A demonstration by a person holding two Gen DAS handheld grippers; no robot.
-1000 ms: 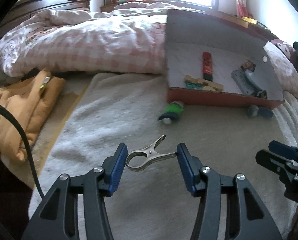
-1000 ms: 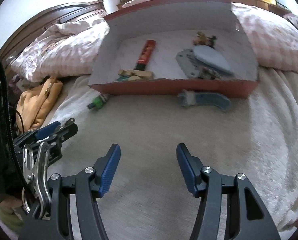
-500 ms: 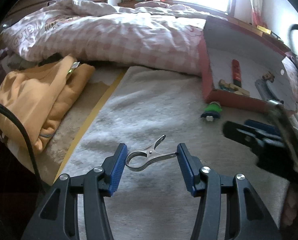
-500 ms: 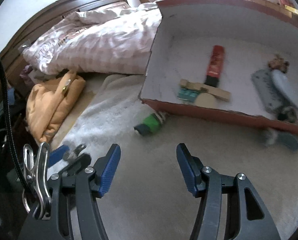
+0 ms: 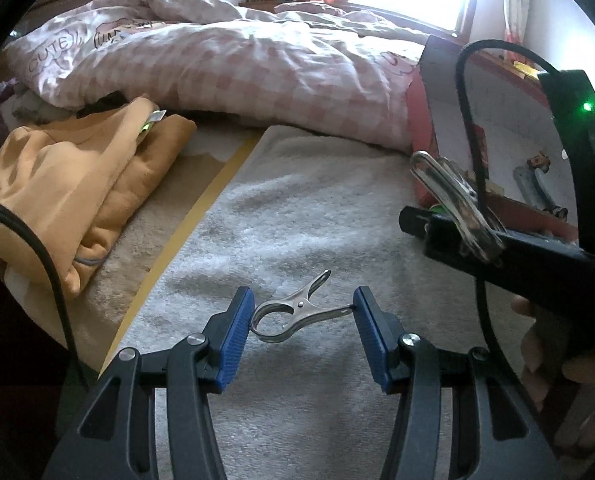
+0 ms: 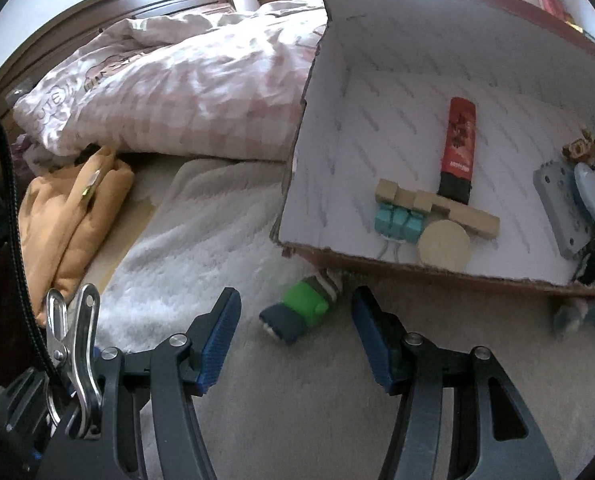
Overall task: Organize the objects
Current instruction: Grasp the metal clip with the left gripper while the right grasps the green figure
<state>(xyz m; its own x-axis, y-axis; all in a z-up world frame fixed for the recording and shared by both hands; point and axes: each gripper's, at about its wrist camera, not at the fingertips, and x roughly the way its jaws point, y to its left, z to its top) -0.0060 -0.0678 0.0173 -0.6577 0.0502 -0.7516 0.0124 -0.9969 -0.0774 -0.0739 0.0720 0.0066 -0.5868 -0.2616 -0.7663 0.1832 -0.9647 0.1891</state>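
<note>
Your left gripper (image 5: 302, 314) is clamped on the metal clip (image 5: 297, 312), which spans the gap crosswise: loop end against the left pad, one handle tip against the right pad, the other handle sticking up toward 1 o'clock. It hangs over the white fleece blanket (image 5: 297, 216); I can't tell whether it touches it.

Only the right wrist view shows the next bit. Your right gripper (image 6: 296, 322) is spread wide with nothing in it, and the green and navy toy (image 6: 299, 314) lies on the blanket right between the fingertips, just outside the near wall of the cardboard box (image 6: 317, 92). Inside the box, a red tube (image 6: 460, 142) points toward 12, its dark end by some wooden blocks (image 6: 437, 208), with teal blocks (image 6: 397, 224) and a round wooden disc (image 6: 444, 244) just in front. At 3 o'clock there's a grey-blue perforated piece (image 6: 559, 208) and a small brown figure (image 6: 581, 150). A blurry blue-grey thing (image 6: 585, 318) sits outside the wall at 4 o'clock.

From the left wrist view, the right tool's body blocks most of the box at 3 o'clock, so the toy is barely visible there. Both views catch the orange folded cloth (image 5: 65, 184) at 9 to 10 o'clock and the pink checked duvet (image 5: 237, 68) behind it.
</note>
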